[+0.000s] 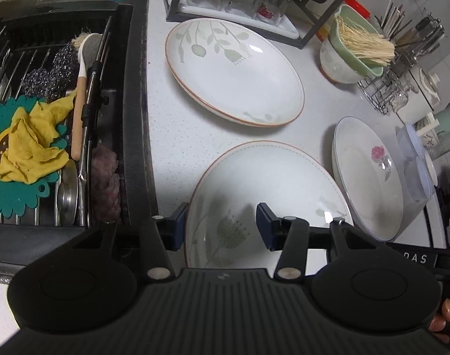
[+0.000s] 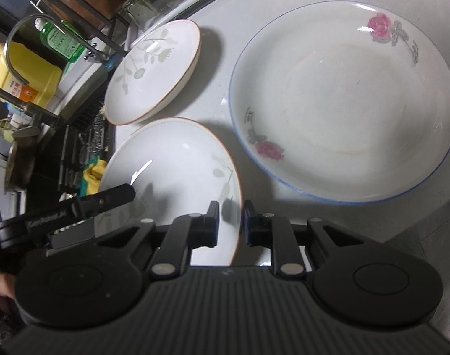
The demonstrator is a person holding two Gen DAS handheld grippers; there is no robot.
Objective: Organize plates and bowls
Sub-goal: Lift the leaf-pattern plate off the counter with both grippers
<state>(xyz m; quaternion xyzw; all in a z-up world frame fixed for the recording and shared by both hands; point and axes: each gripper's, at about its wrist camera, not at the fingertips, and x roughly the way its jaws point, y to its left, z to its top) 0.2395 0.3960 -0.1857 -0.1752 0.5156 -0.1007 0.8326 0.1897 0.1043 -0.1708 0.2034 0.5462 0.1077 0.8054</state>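
Left claw (image 1: pixel 222 226) straddling near plate (image 1: pixel 269 183) at its left rim, pads apparently not pressing; right claw (image 2: pixel 231 222) clenched on same plate's right rim. Ahead of left claw: leaf-pattern plate (image 1: pixel 234 71). Right of it: rose plate (image 1: pixel 367 174). Left of it: sink (image 1: pixel 136 118) holding yellow cloth (image 1: pixel 32 145) and brush (image 1: pixel 83 88). Beyond: glass rack (image 1: pixel 234 3).
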